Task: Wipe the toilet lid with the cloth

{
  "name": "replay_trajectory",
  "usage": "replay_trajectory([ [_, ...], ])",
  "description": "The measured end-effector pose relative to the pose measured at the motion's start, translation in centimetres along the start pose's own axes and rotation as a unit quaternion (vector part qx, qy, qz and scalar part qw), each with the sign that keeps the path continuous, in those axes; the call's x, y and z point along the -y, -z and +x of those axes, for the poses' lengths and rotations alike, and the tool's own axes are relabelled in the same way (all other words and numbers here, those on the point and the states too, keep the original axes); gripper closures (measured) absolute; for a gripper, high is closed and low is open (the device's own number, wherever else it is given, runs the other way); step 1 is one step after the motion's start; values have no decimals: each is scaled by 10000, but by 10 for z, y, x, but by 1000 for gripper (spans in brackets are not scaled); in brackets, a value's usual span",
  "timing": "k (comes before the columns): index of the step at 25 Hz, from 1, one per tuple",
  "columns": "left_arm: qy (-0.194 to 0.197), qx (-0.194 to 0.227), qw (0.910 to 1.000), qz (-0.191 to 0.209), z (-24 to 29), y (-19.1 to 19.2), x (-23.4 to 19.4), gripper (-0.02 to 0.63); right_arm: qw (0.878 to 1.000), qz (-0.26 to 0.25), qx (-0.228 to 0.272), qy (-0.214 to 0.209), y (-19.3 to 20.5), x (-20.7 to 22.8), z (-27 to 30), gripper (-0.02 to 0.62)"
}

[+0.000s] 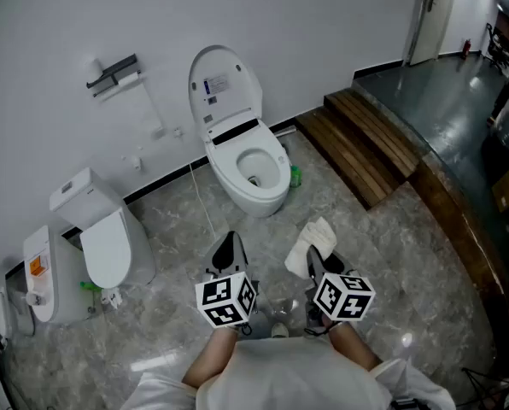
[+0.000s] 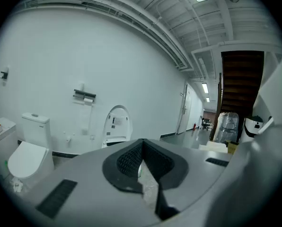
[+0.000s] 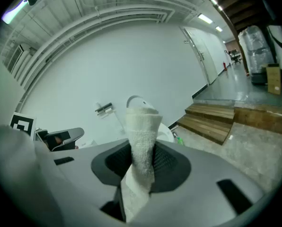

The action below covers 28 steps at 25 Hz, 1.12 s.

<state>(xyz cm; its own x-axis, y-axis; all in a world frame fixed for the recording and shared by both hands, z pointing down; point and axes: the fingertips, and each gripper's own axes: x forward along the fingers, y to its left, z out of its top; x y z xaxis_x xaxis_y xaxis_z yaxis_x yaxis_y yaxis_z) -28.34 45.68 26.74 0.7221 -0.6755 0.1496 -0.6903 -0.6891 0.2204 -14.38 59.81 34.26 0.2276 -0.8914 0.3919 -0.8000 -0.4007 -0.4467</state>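
A white toilet [image 1: 248, 167] stands against the far wall with its lid [image 1: 223, 84] raised upright. My right gripper [image 1: 323, 256] is shut on a white cloth [image 1: 311, 244], which sticks up between its jaws in the right gripper view [image 3: 142, 136] and hides part of the toilet. Beside it, my left gripper [image 1: 229, 248] is shut with nothing in it; its dark pads [image 2: 131, 160] meet in the left gripper view. Both grippers hang over the floor well short of the toilet. From the left gripper, the raised lid [image 2: 117, 123] shows far ahead.
A second toilet [image 1: 108, 239] with its lid down stands at the left, with a white unit [image 1: 45, 276] beside it. A paper holder [image 1: 114, 73] hangs on the wall. Wooden steps [image 1: 365, 139] rise at the right. A small green object [image 1: 295, 176] lies by the toilet's base.
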Motion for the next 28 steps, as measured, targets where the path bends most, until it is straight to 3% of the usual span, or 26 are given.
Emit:
replay_trajectory([
  [14,174,15,9998,6,110,-17,-2,595,9999,-18,22,124,-52,20,83,497],
  [28,73,112,9999,-86,240,-60,-61,595,9998,-178,-15,-113,-135,-7,222,497],
])
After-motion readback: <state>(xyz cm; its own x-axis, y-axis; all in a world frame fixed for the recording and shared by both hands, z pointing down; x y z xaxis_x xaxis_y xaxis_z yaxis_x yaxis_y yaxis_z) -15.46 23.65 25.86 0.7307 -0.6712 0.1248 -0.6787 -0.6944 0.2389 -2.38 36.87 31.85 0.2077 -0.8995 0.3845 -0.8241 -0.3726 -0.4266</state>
